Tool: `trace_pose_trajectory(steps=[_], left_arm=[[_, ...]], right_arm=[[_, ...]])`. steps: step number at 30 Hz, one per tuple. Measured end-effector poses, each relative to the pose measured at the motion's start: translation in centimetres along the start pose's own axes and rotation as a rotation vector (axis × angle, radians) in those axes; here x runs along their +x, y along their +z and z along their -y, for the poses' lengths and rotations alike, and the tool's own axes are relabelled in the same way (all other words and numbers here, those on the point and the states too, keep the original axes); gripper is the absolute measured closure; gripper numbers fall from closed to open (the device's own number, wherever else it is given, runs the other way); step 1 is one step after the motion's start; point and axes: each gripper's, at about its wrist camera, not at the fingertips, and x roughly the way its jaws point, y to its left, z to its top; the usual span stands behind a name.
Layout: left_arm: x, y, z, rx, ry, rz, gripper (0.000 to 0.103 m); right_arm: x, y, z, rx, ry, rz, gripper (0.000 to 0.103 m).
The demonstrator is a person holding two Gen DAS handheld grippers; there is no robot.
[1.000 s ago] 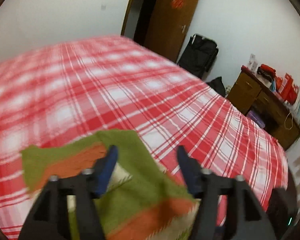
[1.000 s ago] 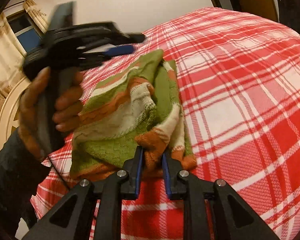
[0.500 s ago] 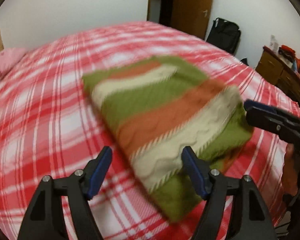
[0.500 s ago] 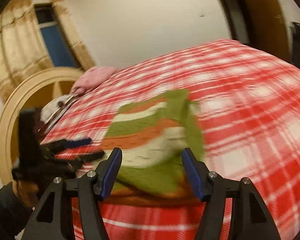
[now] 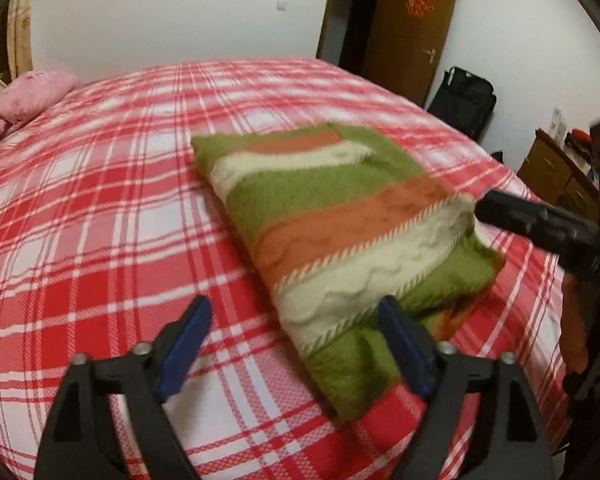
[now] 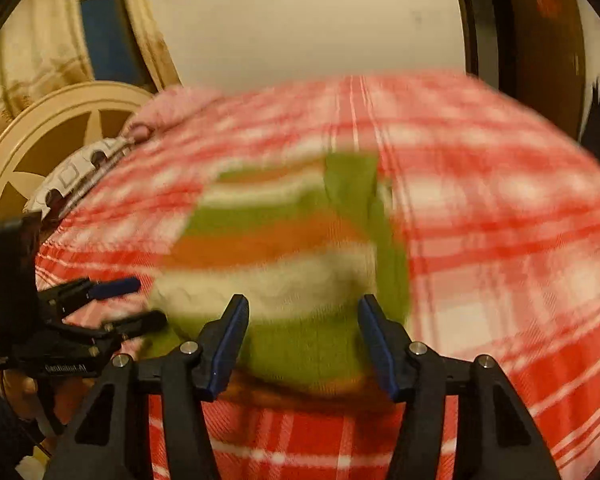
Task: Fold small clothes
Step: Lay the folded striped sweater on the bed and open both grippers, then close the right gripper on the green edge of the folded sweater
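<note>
The folded green, orange and cream striped knit sweater (image 5: 340,236) sits mid-frame on the red plaid bed (image 5: 100,220). Left tool (image 5: 296,344) and right tool (image 6: 302,340) both gape, holding nothing. Bump that loose lower edge and the fold probably flops open.

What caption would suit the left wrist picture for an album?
Folded striped sweater lying on a red plaid bed, the open left gripper at its near corner.
</note>
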Motion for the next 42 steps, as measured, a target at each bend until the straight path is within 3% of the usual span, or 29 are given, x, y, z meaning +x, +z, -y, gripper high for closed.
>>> trace_pose_trajectory(steps=[3, 5, 8, 10, 13, 18, 27, 36, 39, 42], left_arm=[[1.1, -0.2, 1.1, 0.031, -0.001, -0.022, 0.01], [2.2, -0.7, 1.8, 0.06, 0.013, -0.055, 0.01], [3.7, -1.7, 2.0, 0.077, 0.033, -0.115, 0.009], [3.6, -1.6, 1.5, 0.05, 0.016, -0.114, 0.007], [4.1, -1.5, 0.8, 0.022, 0.002, -0.136, 0.003], [4.1, -1.6, 0.6, 0.009, -0.003, -0.136, 0.002], [3.5, -2.2, 1.0, 0.007, 0.006, -0.137, 0.0], [2.3, -2.8, 0.8, -0.003, 0.005, -0.141, 0.0], [0.6, -2.5, 0.6, 0.003, 0.038, -0.089, 0.001], [-1.0, -1.6, 0.2, -0.004, 0.098, 0.005, 0.0]], right_arm=[[2.0, 2.6, -0.8, -0.021, 0.061, -0.016, 0.046], [4.5, 3.4, -0.6, -0.006, 0.071, -0.07, 0.046], [8.8, 3.2, 1.0, 0.019, -0.024, -0.163, 0.046], [10.2, 2.5, 2.9, 0.061, -0.016, -0.176, 0.046], [10.0, 2.7, 3.9, 0.095, 0.012, -0.177, 0.046], [8.0, 2.7, 2.1, 0.06, -0.037, -0.144, 0.046], [5.9, -1.1, 0.2, -0.102, -0.139, -0.13, 0.045], [6.0, -0.4, 2.0, -0.057, -0.09, -0.15, 0.045], [5.7, 0.0, 1.9, -0.064, -0.098, -0.154, 0.045], [4.0, 1.8, 2.8, -0.031, -0.076, -0.096, 0.045]])
